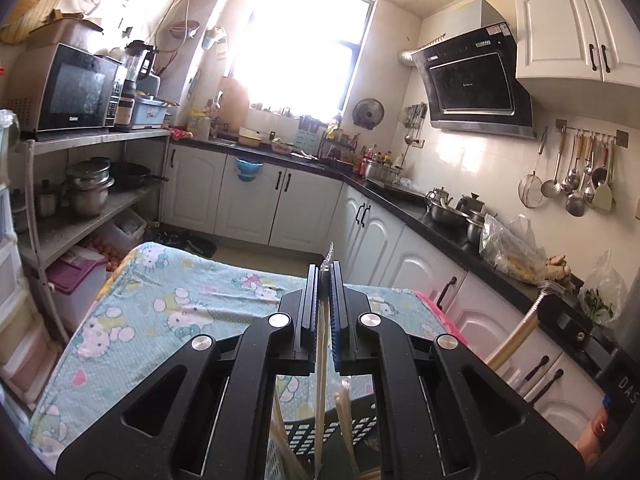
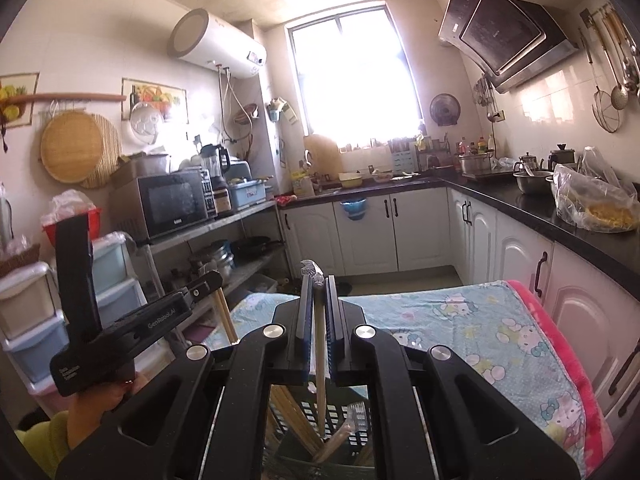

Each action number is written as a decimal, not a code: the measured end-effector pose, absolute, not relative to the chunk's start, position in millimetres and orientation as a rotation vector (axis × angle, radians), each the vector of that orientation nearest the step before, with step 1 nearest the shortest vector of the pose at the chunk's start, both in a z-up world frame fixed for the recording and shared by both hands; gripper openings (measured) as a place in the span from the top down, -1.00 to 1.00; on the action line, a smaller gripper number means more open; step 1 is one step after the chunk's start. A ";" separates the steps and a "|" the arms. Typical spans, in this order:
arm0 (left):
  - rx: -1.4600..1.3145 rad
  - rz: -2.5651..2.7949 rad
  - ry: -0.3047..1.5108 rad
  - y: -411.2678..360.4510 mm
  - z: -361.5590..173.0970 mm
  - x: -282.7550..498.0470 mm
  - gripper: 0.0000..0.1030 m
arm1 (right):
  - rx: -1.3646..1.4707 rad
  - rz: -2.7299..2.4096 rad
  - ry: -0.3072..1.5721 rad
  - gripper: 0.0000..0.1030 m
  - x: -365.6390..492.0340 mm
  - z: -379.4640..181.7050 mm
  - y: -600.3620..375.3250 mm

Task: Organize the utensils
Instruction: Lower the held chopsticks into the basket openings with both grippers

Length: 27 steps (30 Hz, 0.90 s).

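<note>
My left gripper (image 1: 324,270) is shut on a wooden-handled utensil (image 1: 321,344); its handle hangs down between the jaws over a dark slotted utensil basket (image 1: 304,434). My right gripper (image 2: 319,280) is shut on another wooden-handled utensil (image 2: 320,352), whose metal end sticks up past the fingertips. Its handle hangs into the same basket (image 2: 316,412), where several chopsticks (image 2: 296,420) stand. The left gripper also shows in the right wrist view (image 2: 210,280), at the left, holding its wooden handle (image 2: 224,316). The right one's utensil shows at the right of the left wrist view (image 1: 516,336).
A table with a Hello Kitty cloth (image 1: 168,304) lies ahead. A shelf with a microwave (image 1: 64,88) and pots is at the left. A black counter (image 1: 440,224) with pots and bags runs along the right, above white cabinets. Ladles hang on the wall (image 1: 576,176).
</note>
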<state>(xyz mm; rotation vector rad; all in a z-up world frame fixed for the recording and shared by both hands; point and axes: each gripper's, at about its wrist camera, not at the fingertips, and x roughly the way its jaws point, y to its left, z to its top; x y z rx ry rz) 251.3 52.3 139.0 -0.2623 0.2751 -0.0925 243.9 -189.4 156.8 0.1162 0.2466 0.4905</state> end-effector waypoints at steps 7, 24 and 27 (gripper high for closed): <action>-0.249 -0.106 0.310 46.6 118.6 247.5 0.95 | 0.113 0.486 0.297 0.88 248.7 139.3 -186.9; -0.249 -0.126 0.371 48.0 101.1 221.7 0.95 | 0.120 0.485 0.375 0.87 235.3 121.6 -189.9; -0.248 -0.126 0.382 50.2 100.4 216.5 0.95 | 0.125 0.482 0.380 0.87 232.2 120.9 -192.3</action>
